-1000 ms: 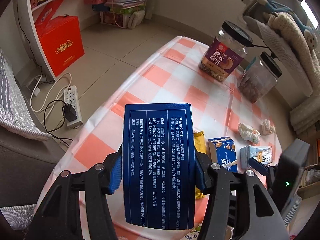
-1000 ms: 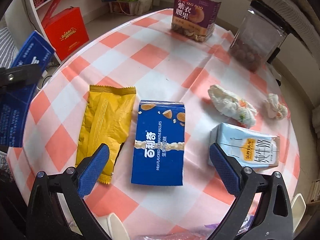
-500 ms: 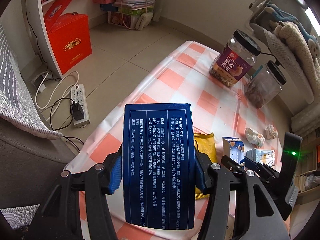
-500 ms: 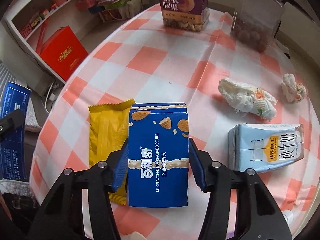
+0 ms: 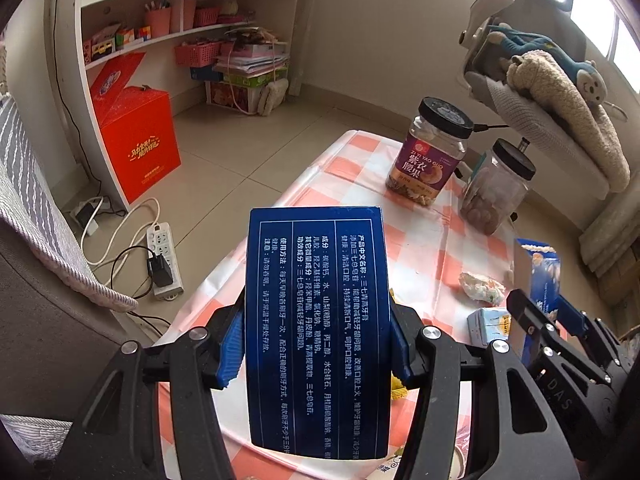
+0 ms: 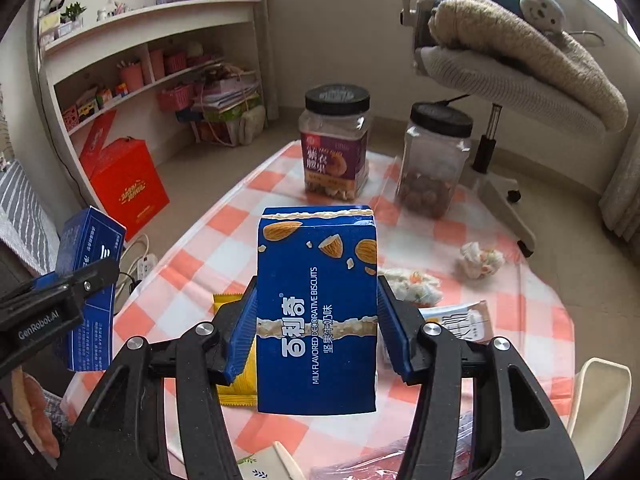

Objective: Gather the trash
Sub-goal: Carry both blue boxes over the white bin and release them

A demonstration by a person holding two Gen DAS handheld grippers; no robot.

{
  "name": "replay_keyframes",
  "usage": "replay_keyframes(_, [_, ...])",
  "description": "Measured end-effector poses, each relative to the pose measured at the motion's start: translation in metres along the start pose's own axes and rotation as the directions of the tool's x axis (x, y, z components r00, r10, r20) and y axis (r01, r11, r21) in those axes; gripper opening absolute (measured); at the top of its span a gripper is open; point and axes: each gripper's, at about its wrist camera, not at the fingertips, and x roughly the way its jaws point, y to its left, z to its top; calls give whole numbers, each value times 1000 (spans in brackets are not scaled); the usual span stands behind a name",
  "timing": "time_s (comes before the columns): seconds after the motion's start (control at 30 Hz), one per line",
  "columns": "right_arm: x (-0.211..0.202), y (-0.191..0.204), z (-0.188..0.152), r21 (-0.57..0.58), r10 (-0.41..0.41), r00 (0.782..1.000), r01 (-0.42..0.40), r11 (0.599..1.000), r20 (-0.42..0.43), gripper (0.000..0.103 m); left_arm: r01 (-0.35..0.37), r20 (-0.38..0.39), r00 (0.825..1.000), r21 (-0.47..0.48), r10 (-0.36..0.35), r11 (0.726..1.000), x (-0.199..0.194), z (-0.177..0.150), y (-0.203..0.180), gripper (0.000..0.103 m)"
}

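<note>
Left gripper [image 5: 316, 344] clamps dark-blue printed cardboard carton [image 5: 318, 332] mid-length, aloft at table edge. Right gripper [image 6: 316, 332] clamps blue almond-biscuit cardboard box [image 6: 317, 312] by side walls, above checked tablecloth [image 6: 532, 312]. Both likely light, crushable: moderate squeeze.

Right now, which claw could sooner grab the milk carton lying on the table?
Neither is free: the left claw grips the dark blue box, the right claw the biscuit box. Once emptied, the right looks better placed; the milk carton lies just beyond its right finger.
</note>
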Motion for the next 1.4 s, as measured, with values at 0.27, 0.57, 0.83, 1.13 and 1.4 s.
replay_keyframes(0.27, [-34, -29, -5, 52, -69, 992, 64, 997, 104, 52, 10, 58, 998, 63, -14, 998, -14, -6, -27, 56])
replay_keyframes(0.57, [-43, -48, -16, 90, -129, 979, 116, 989, 157, 52, 32, 85, 996, 95, -40, 995, -19, -12, -50, 56])
replay_keyframes(0.83, [-50, -64, -20, 116, -163, 973, 145, 983, 164, 52, 58, 84, 994, 136, -70, 989, -20, -17, -77, 57])
replay_keyframes(1.13, [-61, -84, -26, 133, -210, 963, 189, 973, 167, 52, 94, 79, 991, 175, -109, 980, -21, -22, -106, 57])
replay_keyframes(1.4, [-72, -110, -32, 167, -252, 955, 226, 960, 155, 52, 125, 80, 986, 210, -145, 970, -23, -28, -132, 56])
